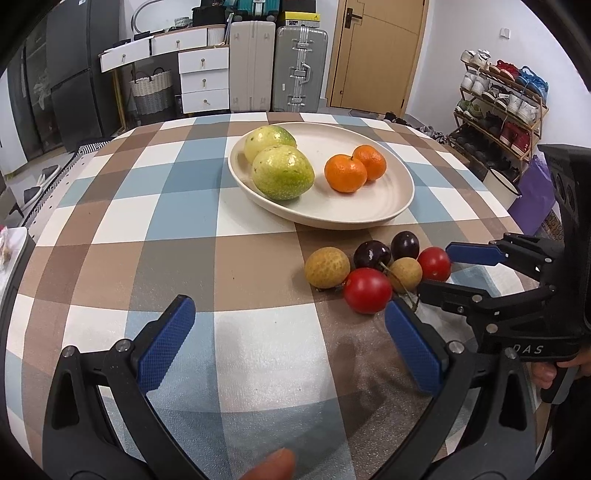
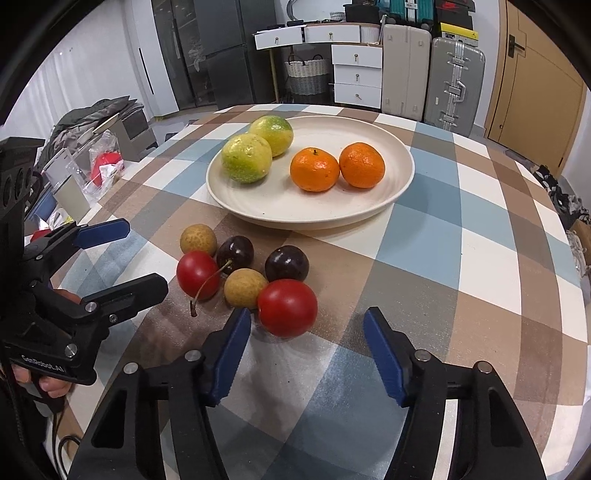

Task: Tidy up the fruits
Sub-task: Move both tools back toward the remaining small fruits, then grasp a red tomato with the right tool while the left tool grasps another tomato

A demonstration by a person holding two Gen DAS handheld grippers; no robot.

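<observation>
Plate [image 2: 373, 206] on checked table [image 2: 461, 258]: two green fruits [image 2: 245, 158], two oranges [image 2: 314, 170]. Small fruits clustered on the cloth just before it. Right gripper [image 2: 306, 354] released, a red tomato [image 2: 287, 307] just ahead of its tips, untouched. Left gripper [image 1: 290, 332] released, empty.

room was a lived-in space with white walls [image 1: 461, 29]. wooden door [image 1: 376, 51] at the back, dark handle on its left edge. two hard suitcases [image 1: 277, 70] stood upright just left of it, next to a white drawer unit [image 1: 203, 77] with some drawers pulled out. woven basket [image 1: 151, 92] sat on the floor under the drawers, dark cabinet [image 1: 77, 74] far left, loaded shoe rack [image 1: 498, 107] on the right wall. checked tablecloth [image 1: 147, 229] covered the table, lighting even
</observation>
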